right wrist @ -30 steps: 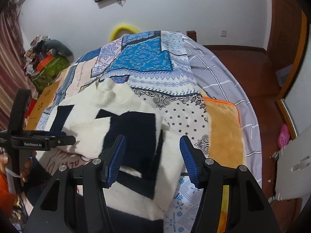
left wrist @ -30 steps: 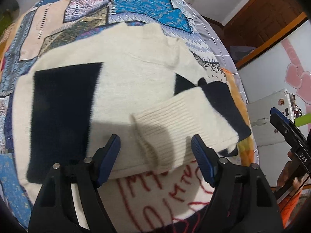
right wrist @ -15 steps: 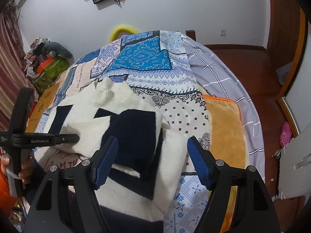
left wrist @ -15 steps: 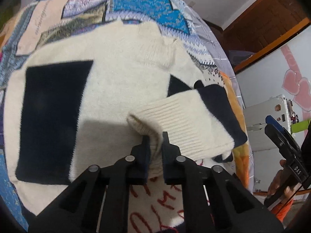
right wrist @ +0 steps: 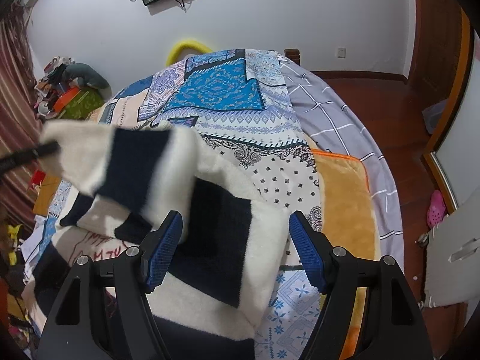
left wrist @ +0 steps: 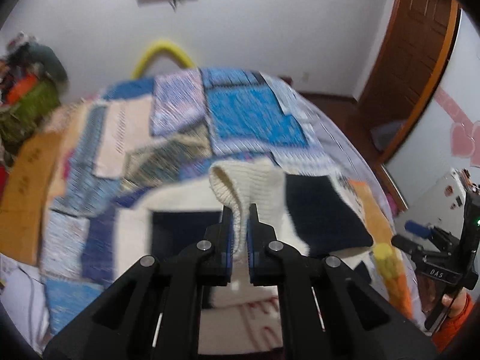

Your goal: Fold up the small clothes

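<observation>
lifted off the bed, sleeve cuff sits pinched in left gripper.

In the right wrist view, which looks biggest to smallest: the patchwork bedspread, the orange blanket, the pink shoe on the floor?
1. Patchwork bedspread
2. Orange blanket
3. Pink shoe, by far the smallest, though the fisheye shrinks things near the picture's edge.

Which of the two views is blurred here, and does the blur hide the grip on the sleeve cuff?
Left wrist view: bedspread and sweater smeared by motion, yet the left gripper stays sharp, shut on the cuff. Right wrist view: mostly crisp, the open right gripper clear; only the lifted sleeve at left is soft. Both bend straight lines at the edges.
</observation>
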The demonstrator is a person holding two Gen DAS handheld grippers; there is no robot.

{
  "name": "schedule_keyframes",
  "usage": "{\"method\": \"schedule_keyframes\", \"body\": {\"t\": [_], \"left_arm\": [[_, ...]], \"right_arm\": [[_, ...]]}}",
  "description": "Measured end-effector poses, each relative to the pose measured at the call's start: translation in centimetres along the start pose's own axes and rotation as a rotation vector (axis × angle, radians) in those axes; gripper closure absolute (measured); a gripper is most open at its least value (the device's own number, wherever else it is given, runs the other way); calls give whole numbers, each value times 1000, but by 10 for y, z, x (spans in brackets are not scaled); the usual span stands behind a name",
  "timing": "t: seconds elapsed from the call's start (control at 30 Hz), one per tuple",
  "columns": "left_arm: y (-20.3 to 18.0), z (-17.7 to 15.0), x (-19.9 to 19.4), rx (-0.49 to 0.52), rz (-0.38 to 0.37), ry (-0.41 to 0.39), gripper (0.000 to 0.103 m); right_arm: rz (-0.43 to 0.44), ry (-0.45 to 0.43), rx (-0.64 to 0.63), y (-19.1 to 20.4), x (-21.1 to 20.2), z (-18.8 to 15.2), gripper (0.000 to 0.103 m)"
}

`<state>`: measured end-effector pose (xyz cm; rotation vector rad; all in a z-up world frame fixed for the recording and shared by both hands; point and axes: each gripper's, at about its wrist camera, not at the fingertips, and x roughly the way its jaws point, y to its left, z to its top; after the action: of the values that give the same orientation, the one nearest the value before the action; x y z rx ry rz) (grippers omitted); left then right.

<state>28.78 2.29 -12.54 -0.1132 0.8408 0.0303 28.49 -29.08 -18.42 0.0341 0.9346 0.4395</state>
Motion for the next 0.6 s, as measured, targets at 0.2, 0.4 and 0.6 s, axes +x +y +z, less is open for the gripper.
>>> {"method": "schedule_keyframes", "body": {"t": [0.2, 0.4, 0.6], "left_arm": [[46, 5, -17, -27, 85, -27, 96], [84, -14, 2, -50, 127, 45, 96], [104, -40, 32, -73, 153, 122, 96]], "right_arm": [[10, 18, -19, 13, 7, 0, 33], [21, 39, -40, 32, 13, -2, 33], [19, 51, -68, 48, 15, -5, 33]]}}
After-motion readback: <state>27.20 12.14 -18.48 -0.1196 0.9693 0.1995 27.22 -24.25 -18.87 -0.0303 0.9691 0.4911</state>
